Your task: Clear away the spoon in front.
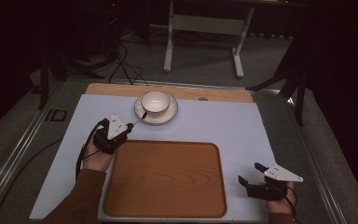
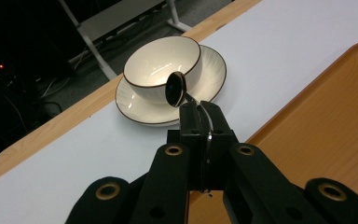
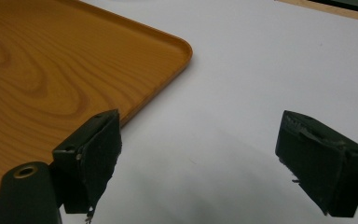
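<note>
My left gripper [image 1: 129, 126] [image 2: 199, 112] is shut on the handle of a metal spoon [image 2: 175, 89]. The spoon [image 1: 138, 118] sticks out toward a white bowl [image 1: 155, 101] [image 2: 154, 65] with a dark rim, which stands on a white saucer [image 1: 169, 115] [image 2: 216, 71]. The spoon's bowl hovers just in front of the white bowl, over the saucer's near edge. My right gripper [image 1: 248, 171] [image 3: 196, 140] rests at the table's right front, beside the tray's right edge. It is open with nothing between its jaws.
A wooden tray [image 1: 165, 177] [image 2: 326, 116] [image 3: 51, 60] with nothing on it lies at the front centre of the pale table mat [image 1: 223, 126]. A strip of bare wood [image 1: 121, 88] runs along the table's far edge. Beyond are cables and a white table frame [image 1: 205, 28] on the floor.
</note>
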